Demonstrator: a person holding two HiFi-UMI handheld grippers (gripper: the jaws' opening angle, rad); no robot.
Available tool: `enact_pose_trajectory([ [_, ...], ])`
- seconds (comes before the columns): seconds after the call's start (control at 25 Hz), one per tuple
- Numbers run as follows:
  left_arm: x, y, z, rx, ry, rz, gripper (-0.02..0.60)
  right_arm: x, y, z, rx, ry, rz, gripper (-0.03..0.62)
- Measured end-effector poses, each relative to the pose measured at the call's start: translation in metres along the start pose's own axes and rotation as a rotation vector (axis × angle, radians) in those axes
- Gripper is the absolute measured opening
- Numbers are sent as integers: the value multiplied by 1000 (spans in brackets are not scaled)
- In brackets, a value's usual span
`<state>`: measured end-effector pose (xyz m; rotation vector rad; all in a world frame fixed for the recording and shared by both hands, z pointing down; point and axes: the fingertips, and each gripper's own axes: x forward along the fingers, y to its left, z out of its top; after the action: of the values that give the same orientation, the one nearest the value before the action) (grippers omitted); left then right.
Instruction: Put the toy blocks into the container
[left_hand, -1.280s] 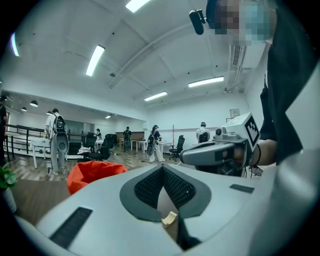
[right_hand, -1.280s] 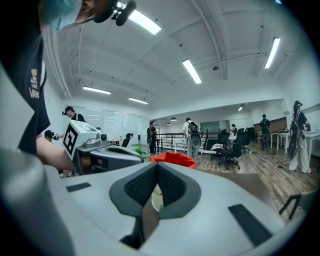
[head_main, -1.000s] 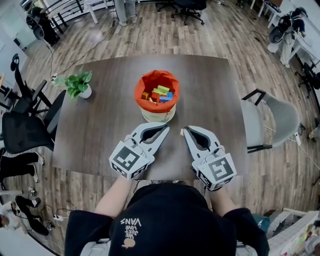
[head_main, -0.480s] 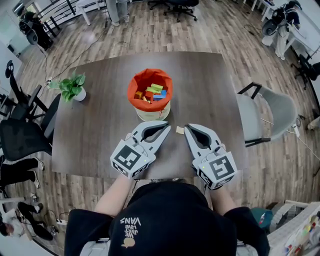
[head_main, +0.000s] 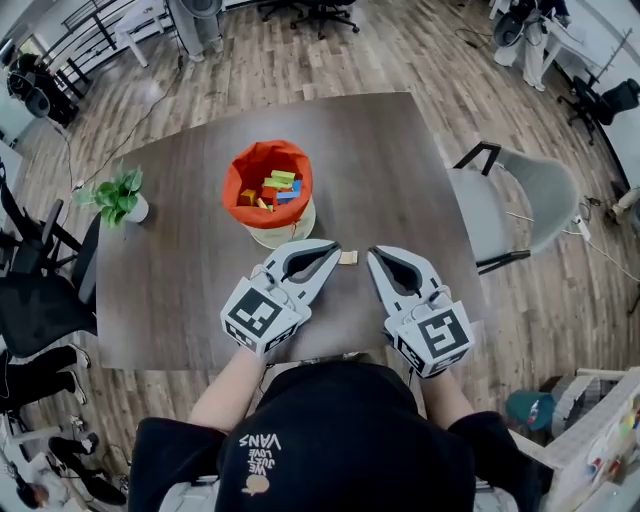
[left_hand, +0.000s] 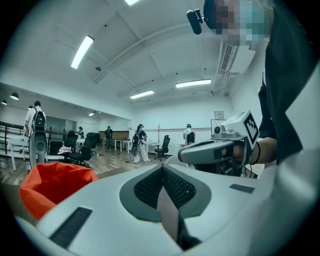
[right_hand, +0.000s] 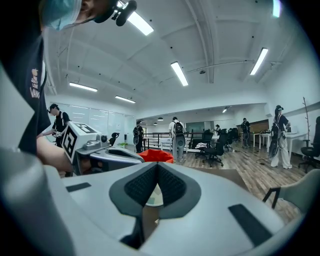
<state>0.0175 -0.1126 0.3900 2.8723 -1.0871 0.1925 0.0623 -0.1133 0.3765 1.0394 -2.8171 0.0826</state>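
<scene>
On a dark wooden surface (head_main: 400, 150) in an open office with a plank floor (head_main: 330, 60), the head view shows an orange container (head_main: 235, 180) holding coloured blocks (head_main: 272, 188). One small pale block (head_main: 348, 257) lies outside it, just beside the tip of the left tool (head_main: 332, 247). The right tool (head_main: 373, 256) lies near it, on the other side of that block. Both tools are closed and empty. Since a second ago the container and the potted plant (head_main: 118, 198) have slid leftward in the picture, and the loose block, then at the right tool's tip, now shows by the left one. A grey chair (head_main: 520, 200) stands at the surface's right edge and black chairs (head_main: 30, 310) at its left.

In the left gripper view the jaws meet with nothing between them. The container stands low at the left and the right tool is at the right, with people standing far off among desks.

In the right gripper view the jaws are likewise together. The container stands straight beyond them, and the left tool is at the left.
</scene>
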Motion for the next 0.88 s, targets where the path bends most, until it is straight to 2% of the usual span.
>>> enact_pose_trajectory([
  [0.4,14,4,-18,-38,56,8,11,-5,-12,-3,13,-1,-23,18],
  [0.6,23,15,-50,-106,175,16,12,-3,-14,-4,16,-4,-22,18],
  [0.88,42,26,-97,-159,302,15,12,-3,-17,-6,21,-1,-19,18],
])
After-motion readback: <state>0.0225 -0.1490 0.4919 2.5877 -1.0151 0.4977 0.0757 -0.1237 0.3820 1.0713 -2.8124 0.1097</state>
